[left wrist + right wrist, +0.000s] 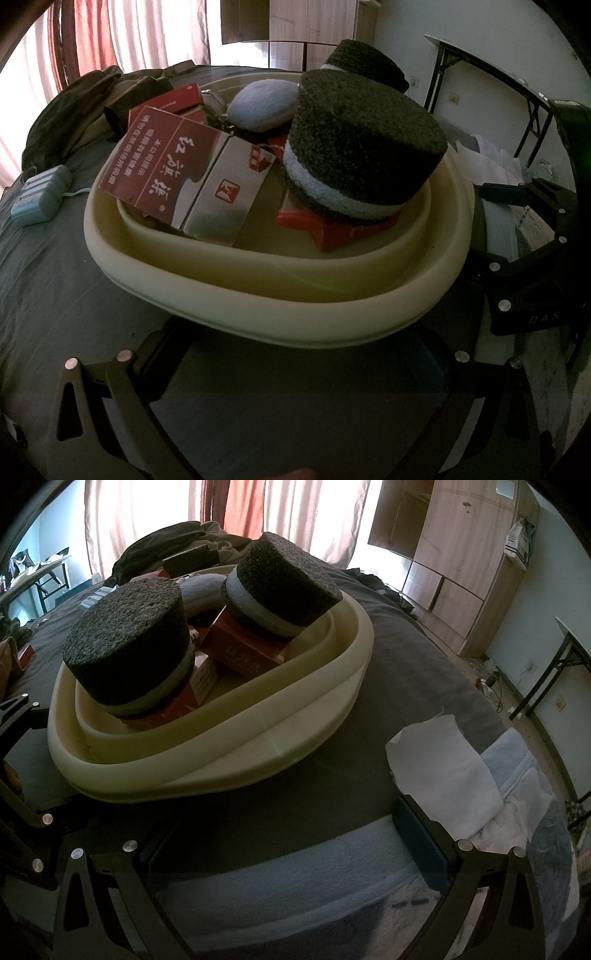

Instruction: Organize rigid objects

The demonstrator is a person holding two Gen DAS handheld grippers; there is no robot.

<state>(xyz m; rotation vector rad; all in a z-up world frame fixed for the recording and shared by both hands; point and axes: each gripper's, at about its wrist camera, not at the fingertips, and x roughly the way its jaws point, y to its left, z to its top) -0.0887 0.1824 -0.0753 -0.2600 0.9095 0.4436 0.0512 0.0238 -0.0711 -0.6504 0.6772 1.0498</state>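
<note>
**A:** So where's everything sitting right now?

**B:** Cream basin (pixel 258 302) on the grey bed (pixel 55 295), stuffed: 2 dark round sponges, the near sponge (pixel 365 140) on a red box (pixel 332 229), the far sponge (pixel 284 579) leaning on the rim. Also a tilted red-and-white carton (pixel 184 173) and a grey-blue pouch (pixel 262 105), I think.

**A:** Grippers?

**B:** Left gripper (pixel 295 376) and right gripper (pixel 291 853) both have jaws spread, gripping nothing, just short of the basin. White cloth (pixel 443 775) lies beside the right one.
</note>
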